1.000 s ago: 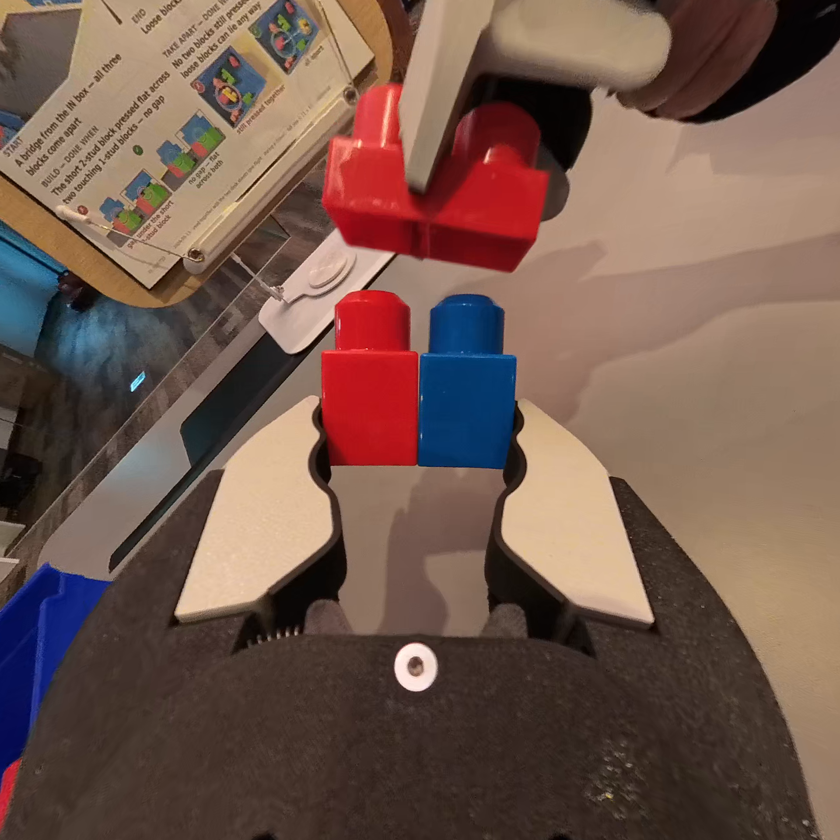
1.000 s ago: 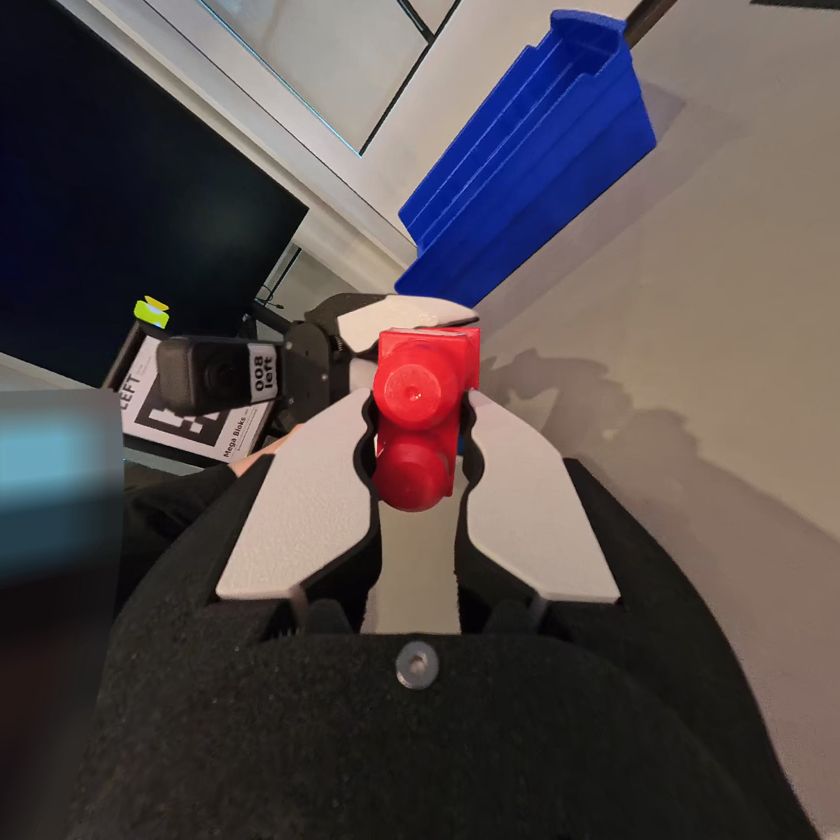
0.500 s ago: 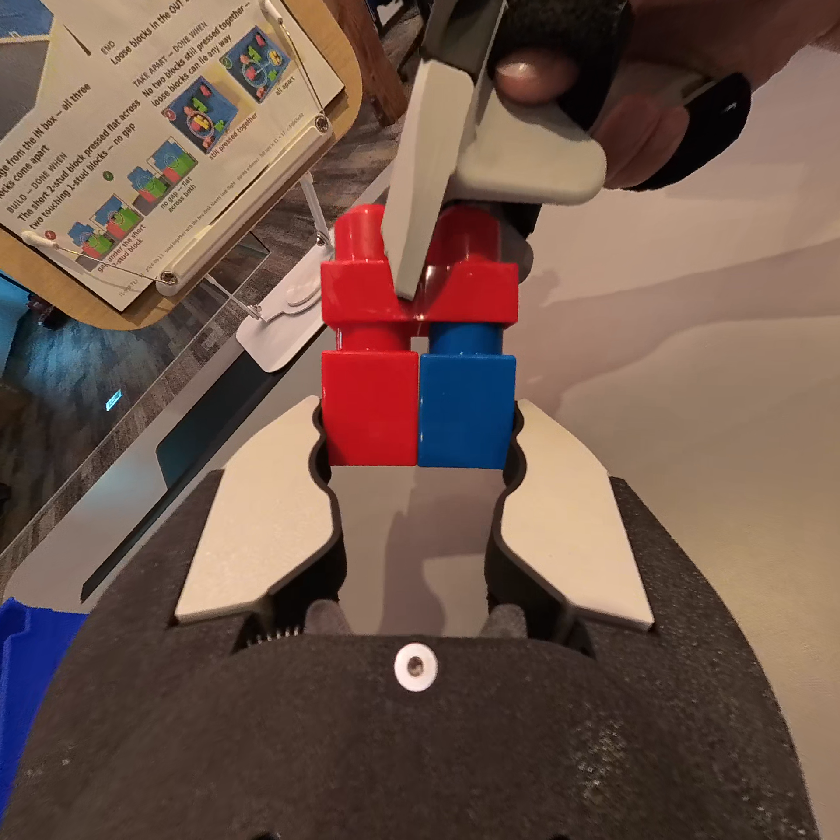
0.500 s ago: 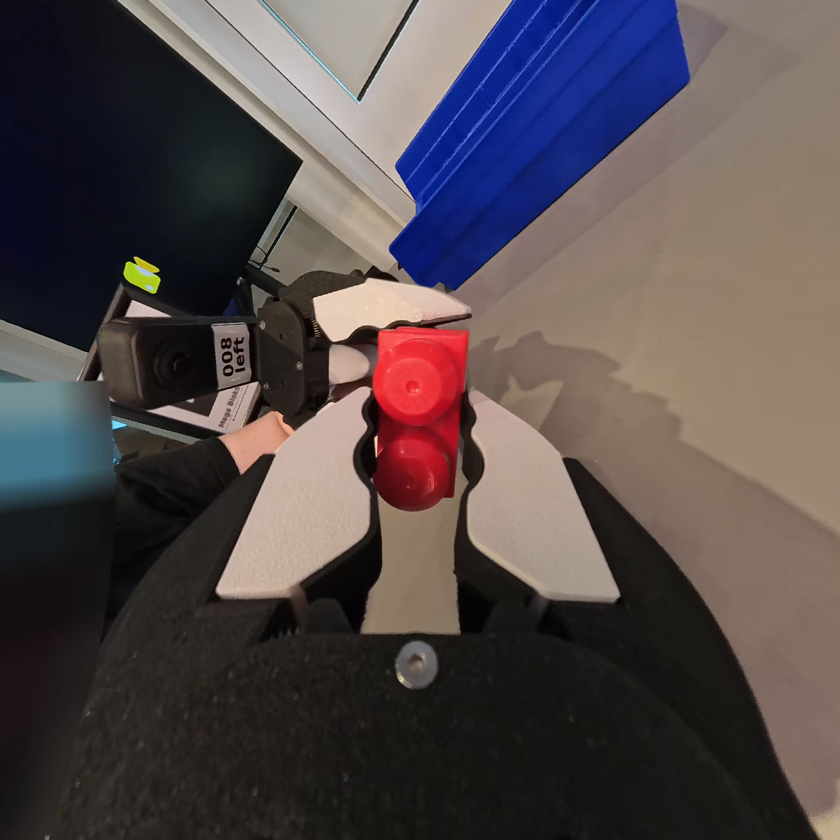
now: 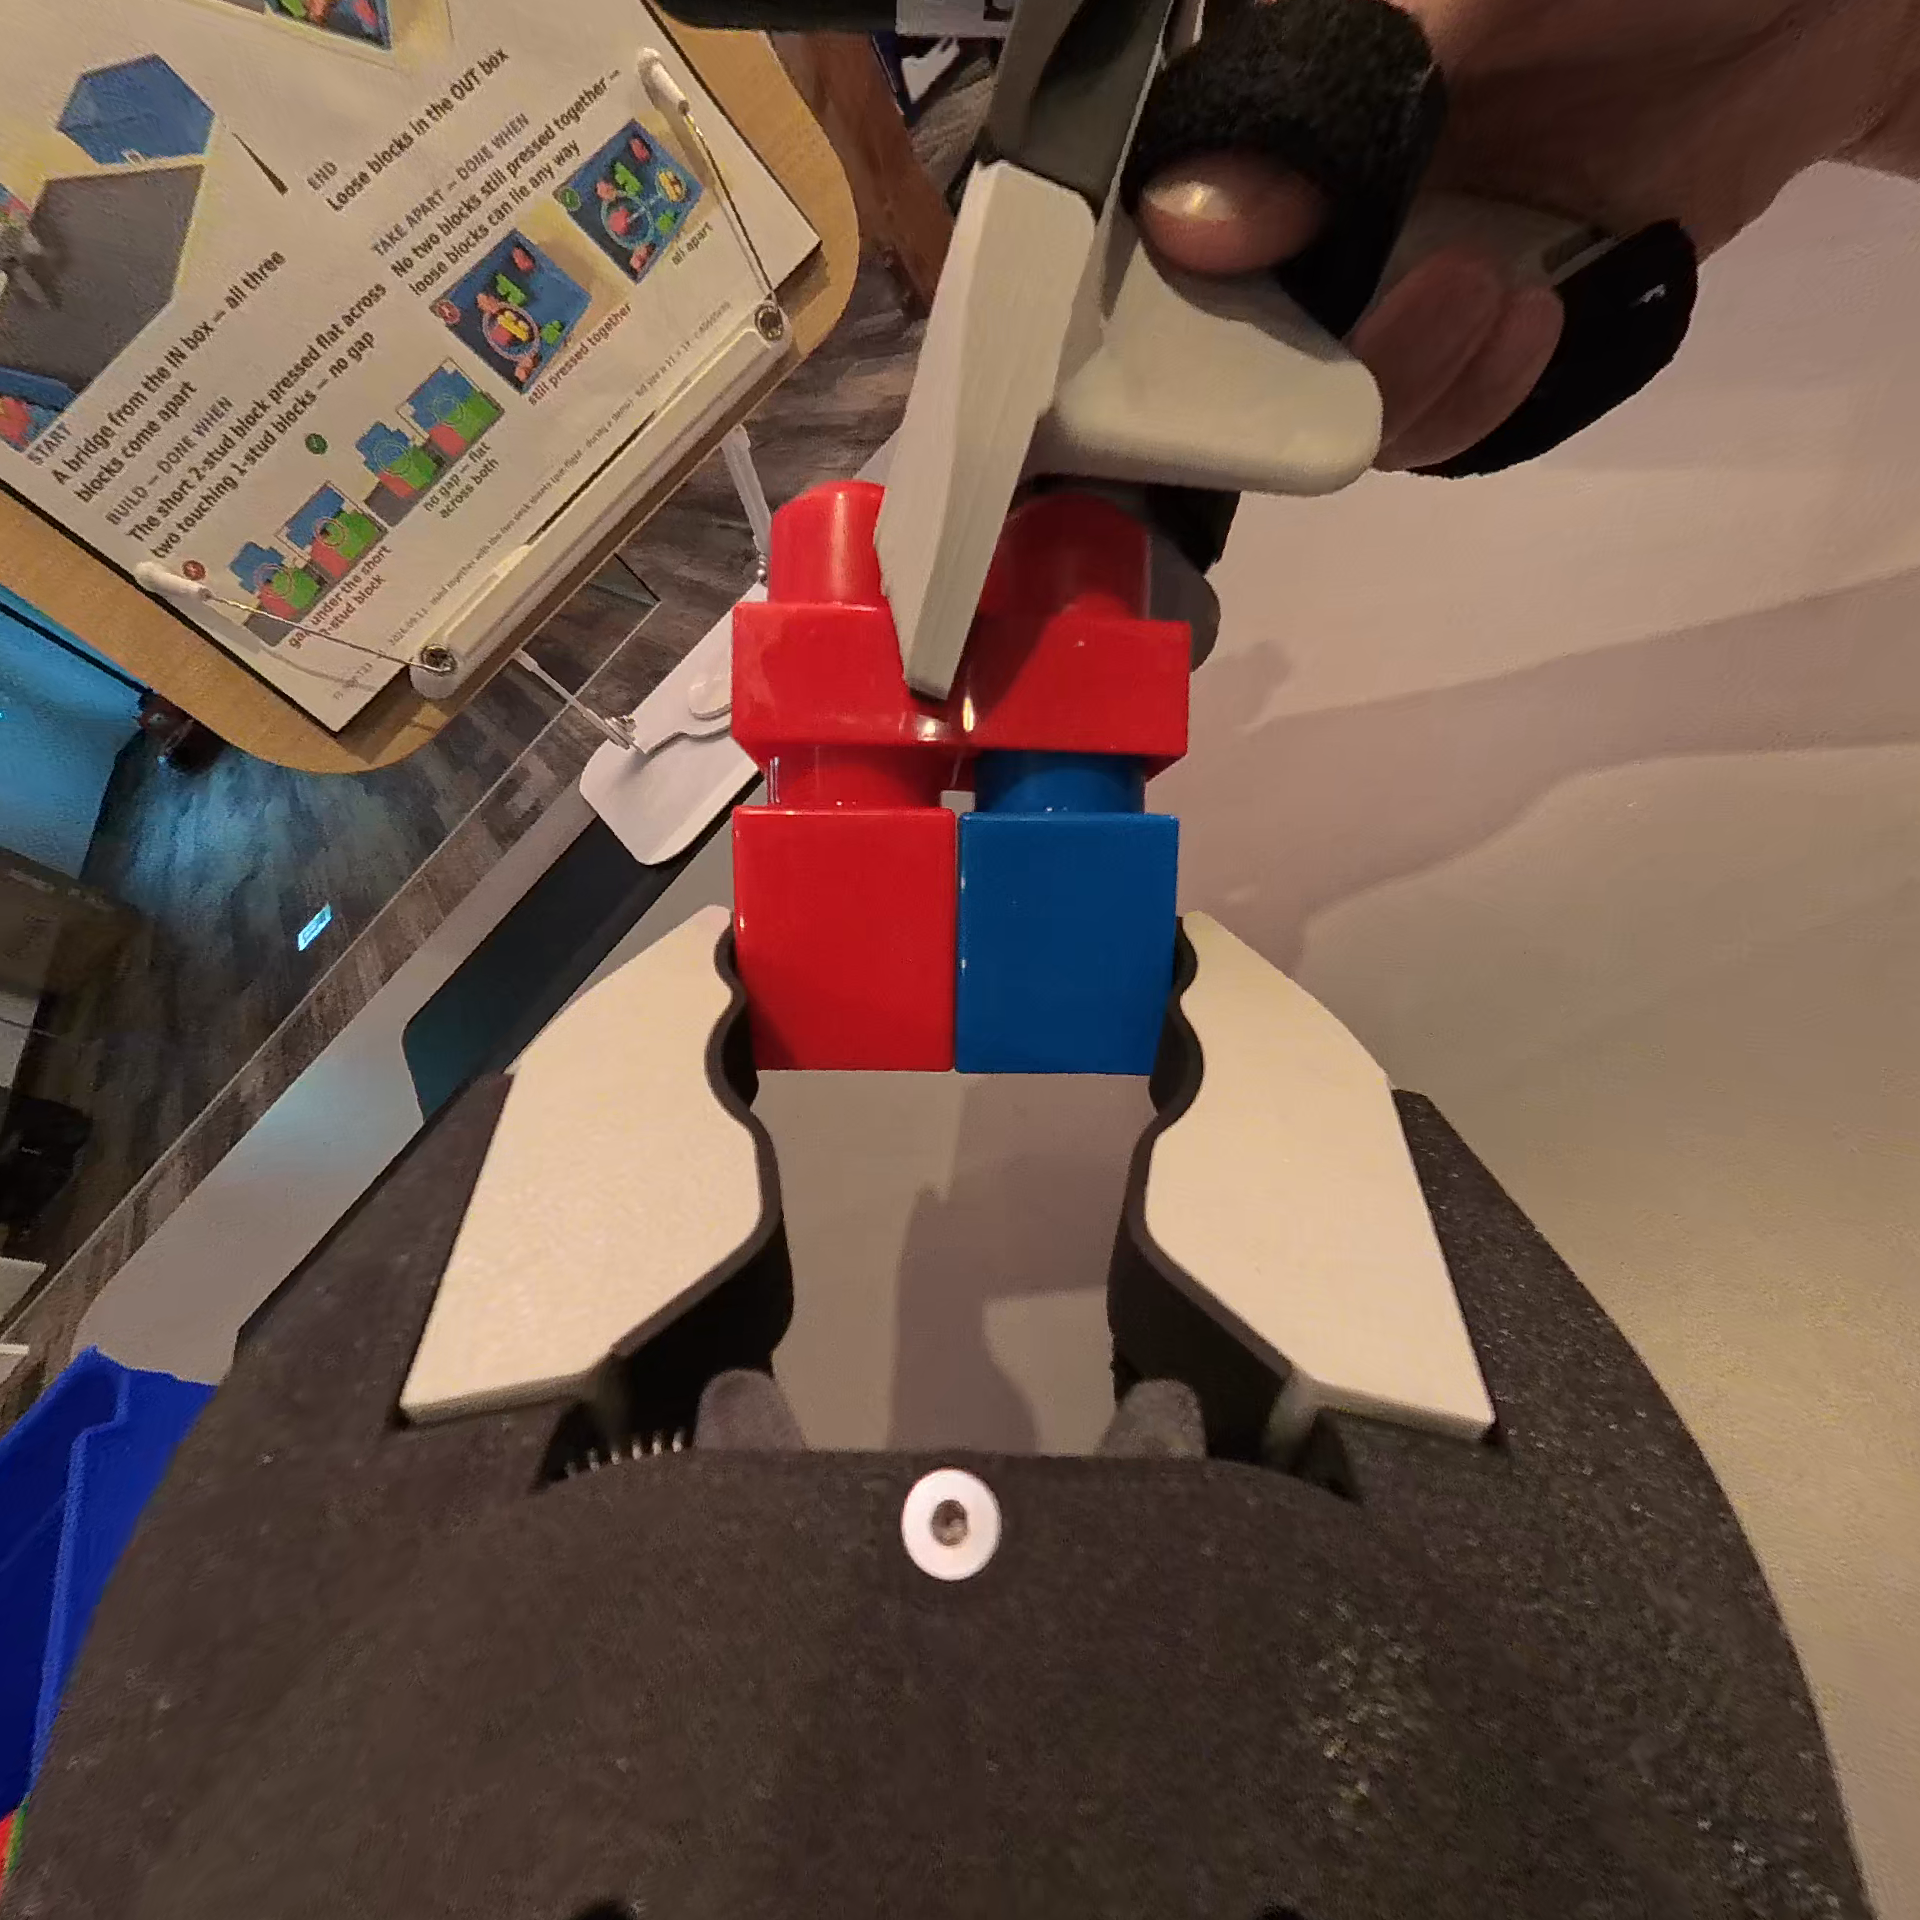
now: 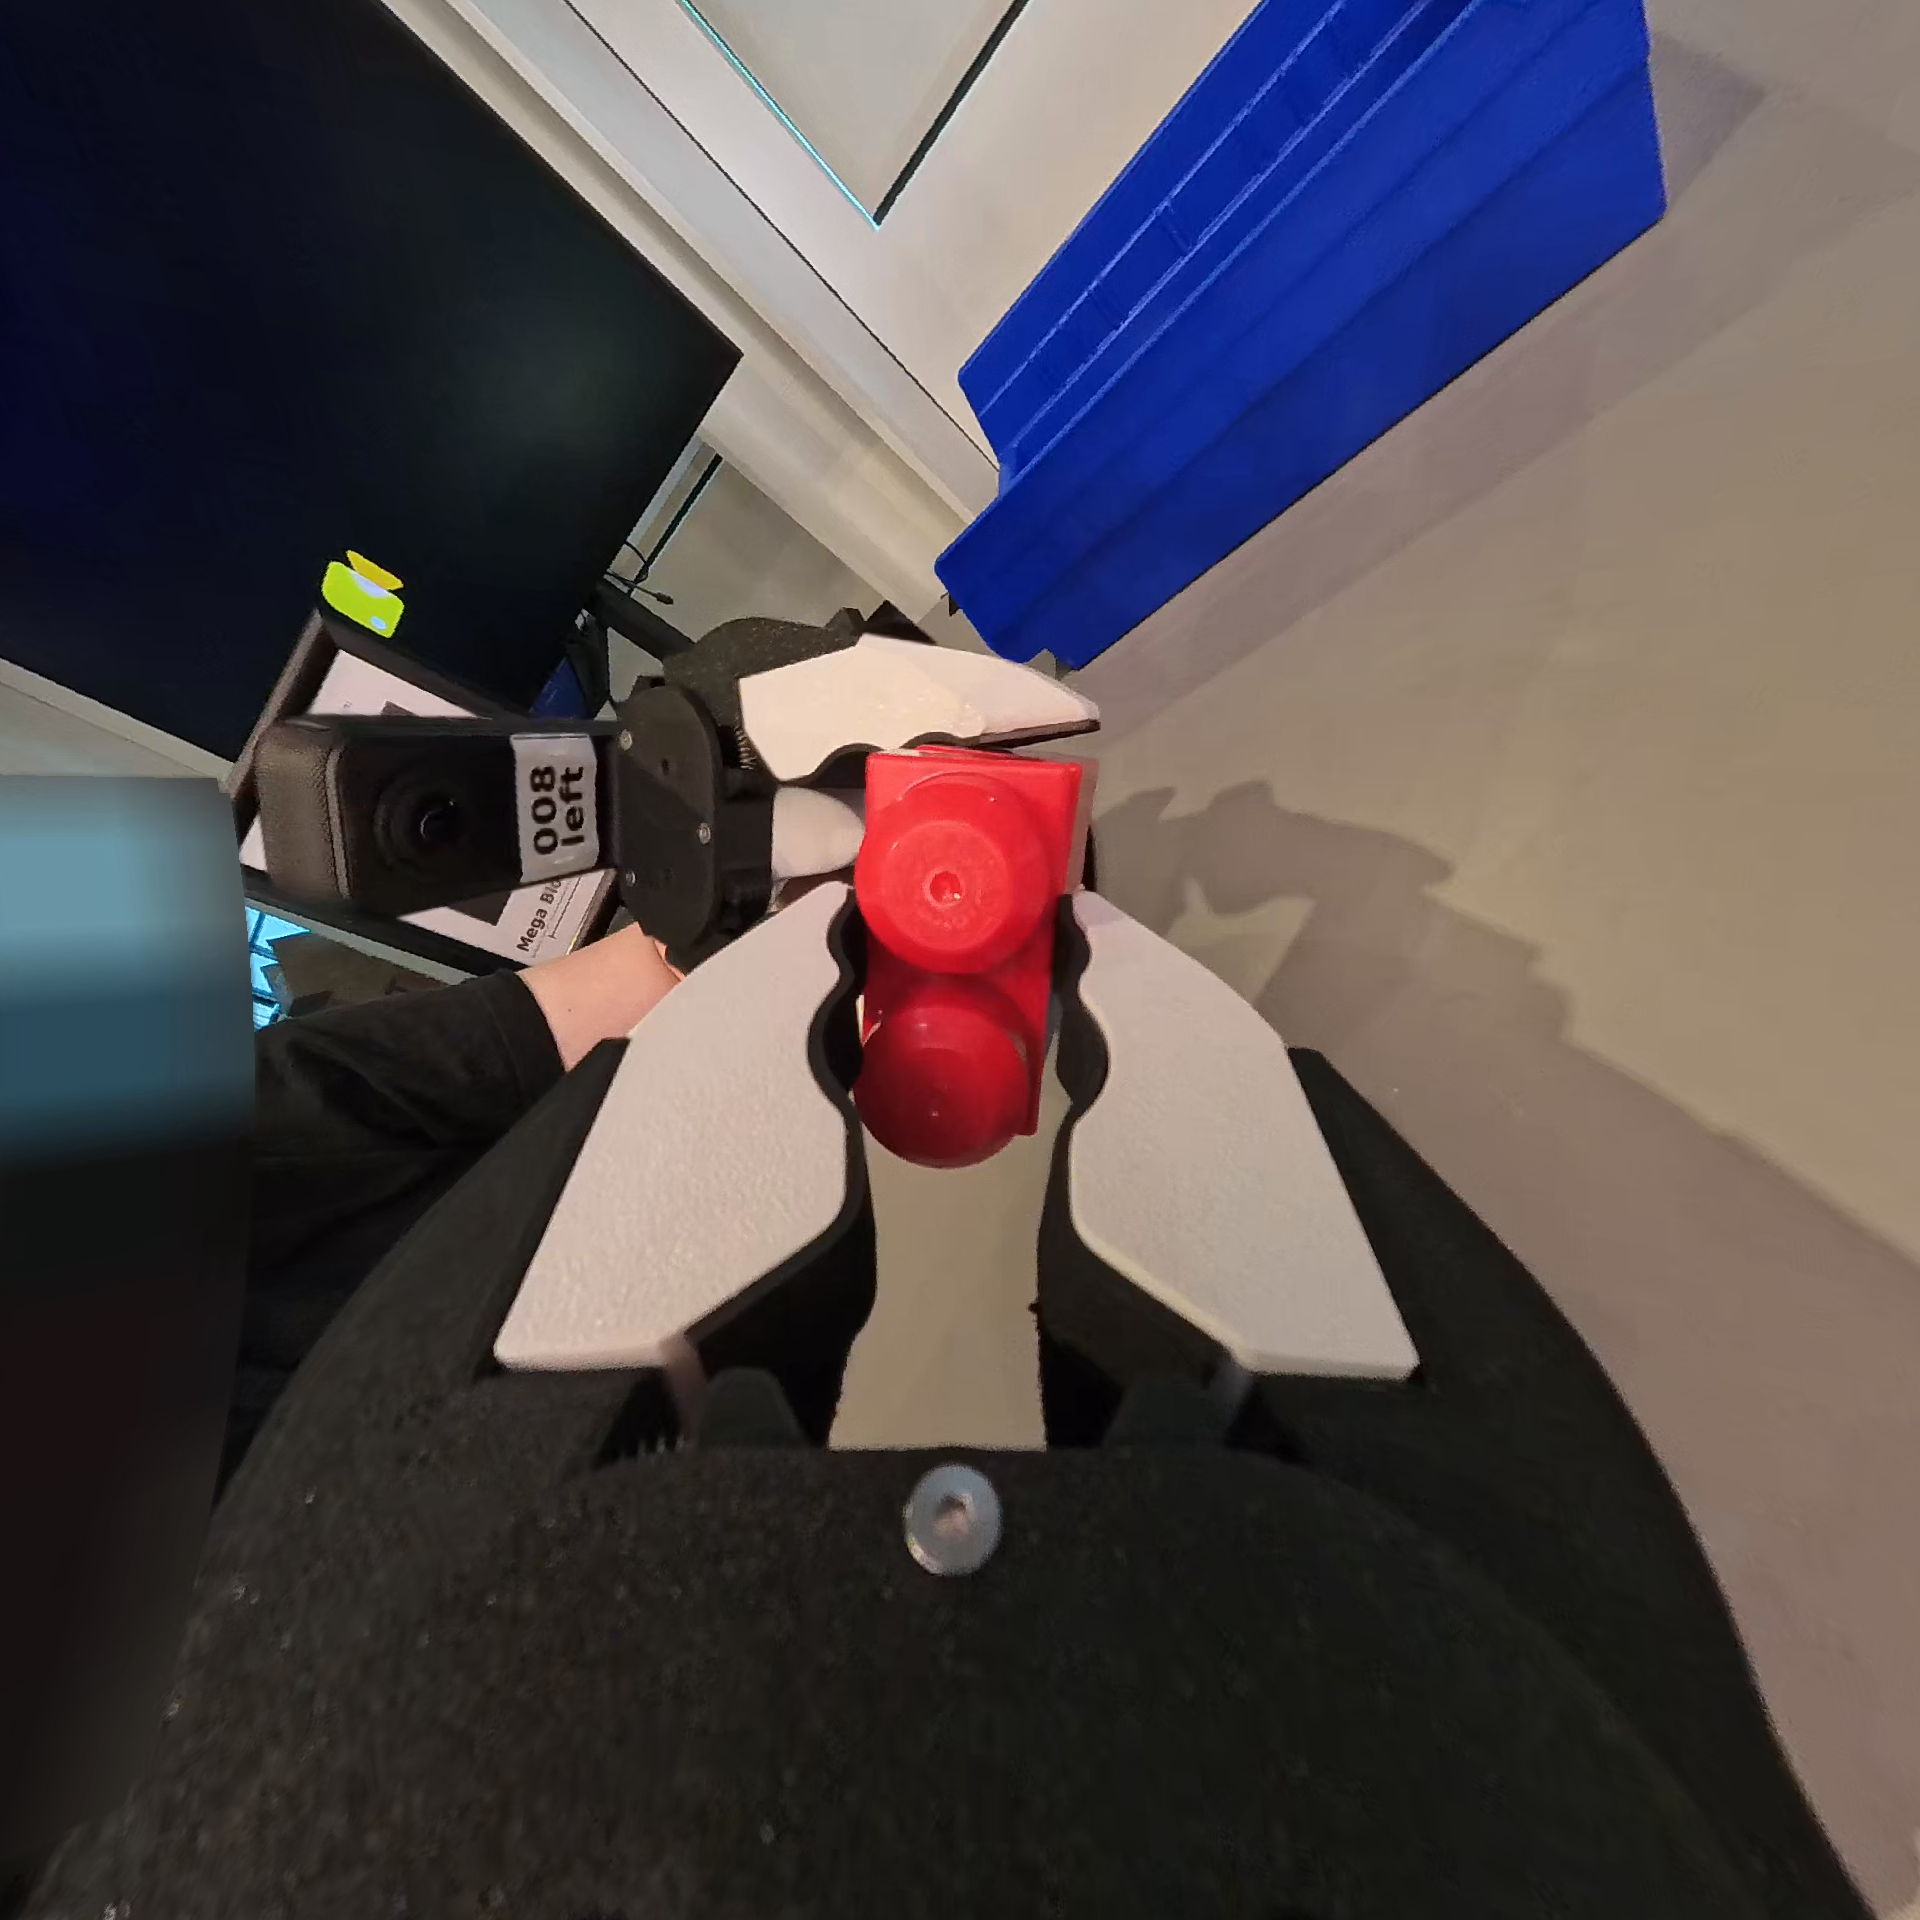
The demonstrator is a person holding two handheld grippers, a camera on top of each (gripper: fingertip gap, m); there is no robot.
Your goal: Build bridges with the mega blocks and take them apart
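Two-stud block sits atop two side-by-side one-stud blocks.

My left gripper sits level, its jaws clamped on both sides of the pair of blocks. My right gripper points steeply down from above, jaws pinched on the red two-stud block; a hand grips it.

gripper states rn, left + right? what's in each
Left tongs: closed on the red one-stud block and blue one-stud block, squeezed side by side.
Right tongs: closed on the red two-stud block, sitting across both studs.
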